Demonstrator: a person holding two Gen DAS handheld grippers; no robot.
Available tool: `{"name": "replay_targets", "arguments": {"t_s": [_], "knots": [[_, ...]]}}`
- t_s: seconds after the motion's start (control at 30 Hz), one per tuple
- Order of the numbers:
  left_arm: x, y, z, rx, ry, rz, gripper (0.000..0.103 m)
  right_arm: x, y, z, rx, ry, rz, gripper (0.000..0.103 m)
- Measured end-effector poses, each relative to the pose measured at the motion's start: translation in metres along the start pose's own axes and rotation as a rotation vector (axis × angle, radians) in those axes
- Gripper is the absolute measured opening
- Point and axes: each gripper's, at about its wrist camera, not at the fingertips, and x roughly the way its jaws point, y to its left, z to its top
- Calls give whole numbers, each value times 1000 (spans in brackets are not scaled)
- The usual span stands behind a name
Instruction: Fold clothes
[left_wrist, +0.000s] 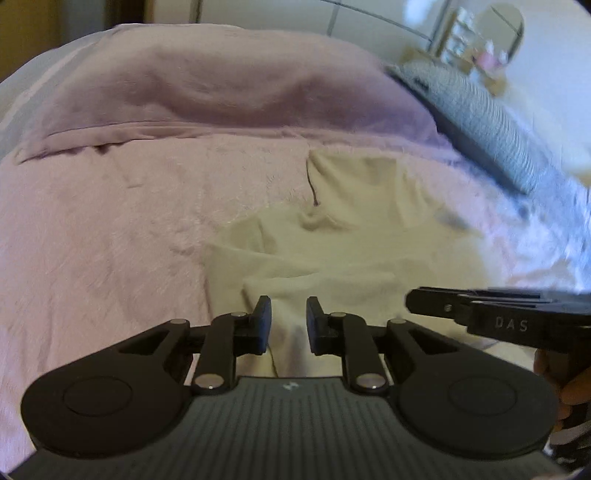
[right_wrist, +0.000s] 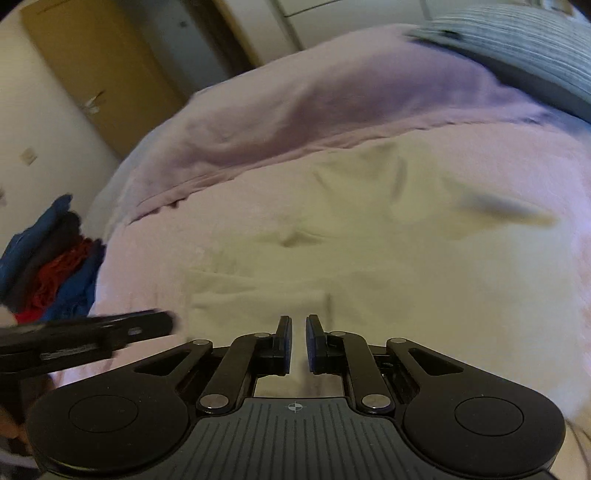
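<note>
Lying on pink bedspread (left_wrist: 110, 229), cream garment (left_wrist: 351, 236), striped pillow (left_wrist: 480, 110) beyond

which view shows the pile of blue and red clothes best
The right wrist view: the pile of clothes sits at its left edge, beside the bed, with blue, red and dark pieces visible. The left wrist view does not show it at all.

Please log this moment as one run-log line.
left gripper: open, empty | right gripper: narrowly open, empty | cream garment: flat on pink bedspread, near edge below both
</note>
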Motion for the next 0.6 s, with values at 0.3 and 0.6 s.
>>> {"name": "replay_targets", "arguments": {"t_s": [0.3, 0.6], "knots": [[19, 24, 22, -97, 81, -5, 20, 14, -22, 28, -43, 42, 27, 12], [95, 11, 127, -62, 44, -107, 40, 19, -104, 145, -111, -12, -60, 36]]}}
